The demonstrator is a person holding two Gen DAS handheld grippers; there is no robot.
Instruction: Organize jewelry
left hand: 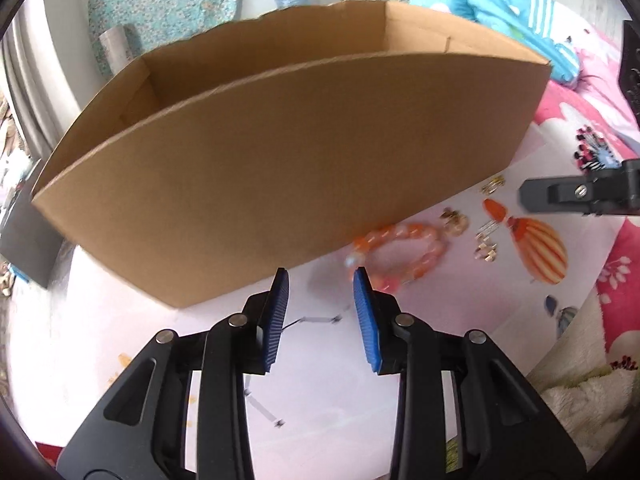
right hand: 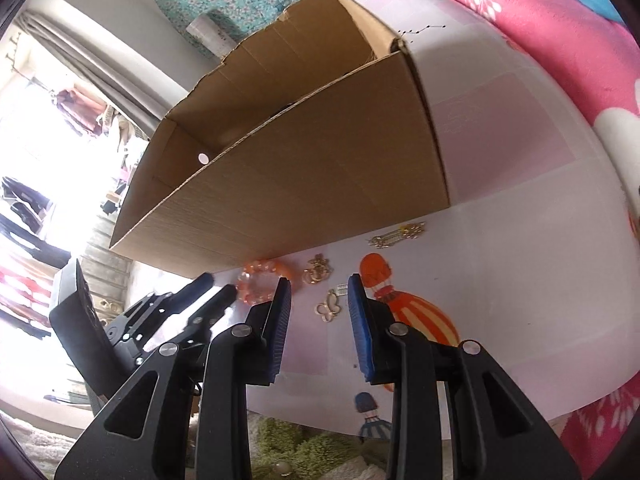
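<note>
Jewelry: one orange bracelet (left hand: 400,254), three gold pieces | box (left hand: 280,160): one | both jaws partly spread, pinching nothing

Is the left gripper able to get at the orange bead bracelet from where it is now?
Probably yes. The bracelet lies bare on the sheet just beyond the left gripper, whose jaws stand apart with nothing between; the cardboard box sits behind, not blocking.

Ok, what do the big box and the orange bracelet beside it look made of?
Box: corrugated cardboard, matte brown; fluted edge shows along the rim and a ragged torn top edge in the right wrist view. Orange bracelet: chunky translucent beads, glossy, probably plastic or glass; blur leaves it open.
</note>
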